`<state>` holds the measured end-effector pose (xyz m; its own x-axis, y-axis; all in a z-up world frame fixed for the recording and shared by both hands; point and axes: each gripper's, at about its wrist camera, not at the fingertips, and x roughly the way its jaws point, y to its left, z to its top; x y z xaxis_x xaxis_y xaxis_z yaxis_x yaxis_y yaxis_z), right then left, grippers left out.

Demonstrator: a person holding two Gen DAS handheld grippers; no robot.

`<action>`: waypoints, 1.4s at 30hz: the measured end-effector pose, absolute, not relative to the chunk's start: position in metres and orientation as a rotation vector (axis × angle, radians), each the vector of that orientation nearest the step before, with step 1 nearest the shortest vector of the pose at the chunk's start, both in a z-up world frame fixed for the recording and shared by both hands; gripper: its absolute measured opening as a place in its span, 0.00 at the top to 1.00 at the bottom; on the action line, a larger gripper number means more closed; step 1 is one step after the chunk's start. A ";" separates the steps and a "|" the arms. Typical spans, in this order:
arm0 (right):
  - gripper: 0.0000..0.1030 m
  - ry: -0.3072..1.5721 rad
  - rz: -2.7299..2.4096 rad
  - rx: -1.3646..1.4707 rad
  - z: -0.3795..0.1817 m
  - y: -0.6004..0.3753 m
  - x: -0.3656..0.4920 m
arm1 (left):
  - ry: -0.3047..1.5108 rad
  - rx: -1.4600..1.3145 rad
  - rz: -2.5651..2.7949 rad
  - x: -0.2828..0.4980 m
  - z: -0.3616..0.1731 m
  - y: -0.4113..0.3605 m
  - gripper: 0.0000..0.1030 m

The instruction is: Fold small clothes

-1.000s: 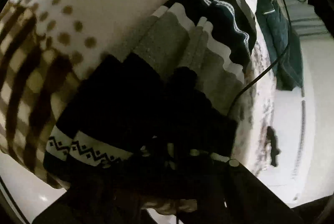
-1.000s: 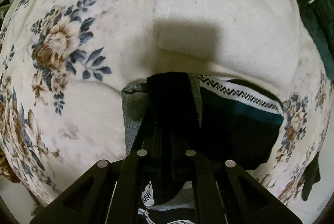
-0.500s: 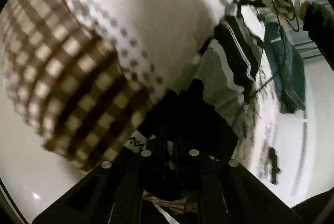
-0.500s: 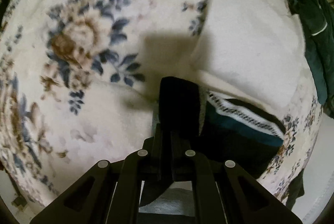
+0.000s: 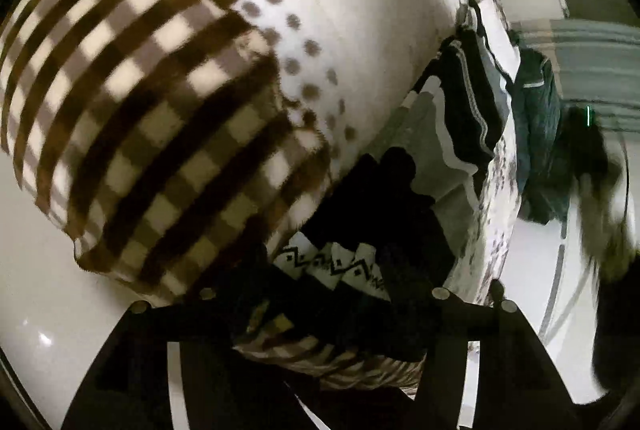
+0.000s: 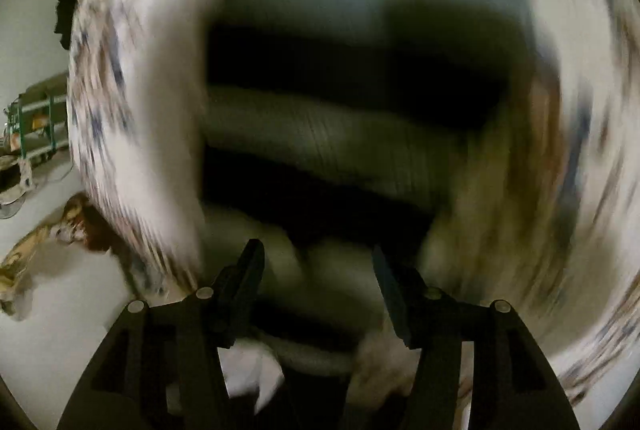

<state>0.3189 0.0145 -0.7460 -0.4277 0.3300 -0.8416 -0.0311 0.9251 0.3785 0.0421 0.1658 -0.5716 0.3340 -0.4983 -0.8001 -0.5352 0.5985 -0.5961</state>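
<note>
bed (image 5: 360, 9) covered by a cream floral sheet, carrying several textiles. a brown-and-cream checked blanket (image 5: 152, 133) is lying across its near left part. a dark knit garment (image 5: 384, 213) with a white zigzag band is lying beside the blanket, near the bed's edge. a grey-and-dark striped garment (image 5: 460, 117) is lying just behind it. the right wrist view is blurring the sheet (image 6: 140, 109).

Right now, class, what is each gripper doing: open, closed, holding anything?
Left gripper: jaws opening; the dark patterned garment lies between them, unpinched.
Right gripper: jaws opening, nothing held; view blurred.
</note>
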 end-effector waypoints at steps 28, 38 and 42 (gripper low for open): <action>0.53 1.727 0.426 1.095 -0.826 -0.059 0.041 | 1.418 -0.690 -0.122 0.058 -0.572 0.137 0.46; 0.53 1.722 0.249 1.541 -0.825 -0.094 -0.010 | 1.385 -0.994 0.039 0.024 -0.573 0.140 0.49; 0.89 1.669 0.181 1.607 -0.839 -0.084 -0.003 | 1.348 -1.029 0.092 0.030 -0.578 0.134 0.85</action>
